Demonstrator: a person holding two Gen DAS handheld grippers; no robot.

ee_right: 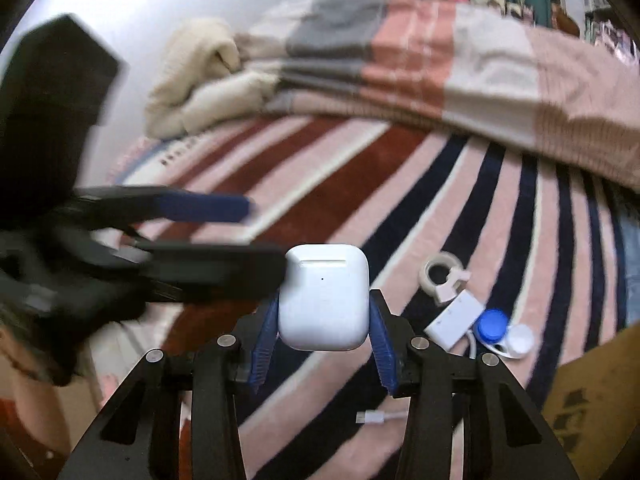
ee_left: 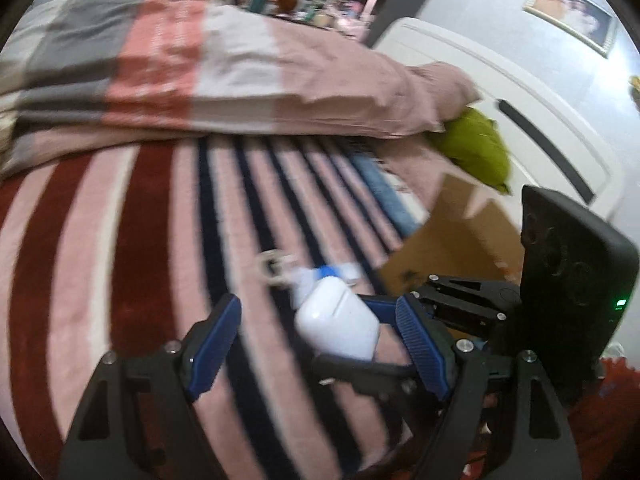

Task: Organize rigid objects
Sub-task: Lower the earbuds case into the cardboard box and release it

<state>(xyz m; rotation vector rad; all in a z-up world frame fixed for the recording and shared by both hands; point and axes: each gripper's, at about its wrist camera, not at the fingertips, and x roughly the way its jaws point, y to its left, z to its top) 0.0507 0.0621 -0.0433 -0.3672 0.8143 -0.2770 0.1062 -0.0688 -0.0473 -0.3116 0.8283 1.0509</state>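
A white earbud case (ee_right: 324, 296) is up off the striped bedcover (ee_right: 320, 168), upright, with my right gripper (ee_right: 324, 302) shut on its two sides. In the left wrist view the same case (ee_left: 338, 320) sits between the blue pads of my left gripper (ee_left: 318, 334). That gripper is open, with a gap on either side of the case. The right gripper's black body (ee_left: 576, 280) reaches in from the right. In the right wrist view the left gripper (ee_right: 268, 236) comes in blurred from the left, one finger close beside the case.
On the bedcover to the right lie a tape roll (ee_right: 440, 276), a white adapter (ee_right: 452, 320), a blue-capped lens case (ee_right: 494, 330) and a cable plug (ee_right: 376, 418). A cardboard box (ee_right: 592, 400) stands at the right. A folded duvet (ee_right: 440, 60) and a cream blanket (ee_right: 196, 72) lie behind.
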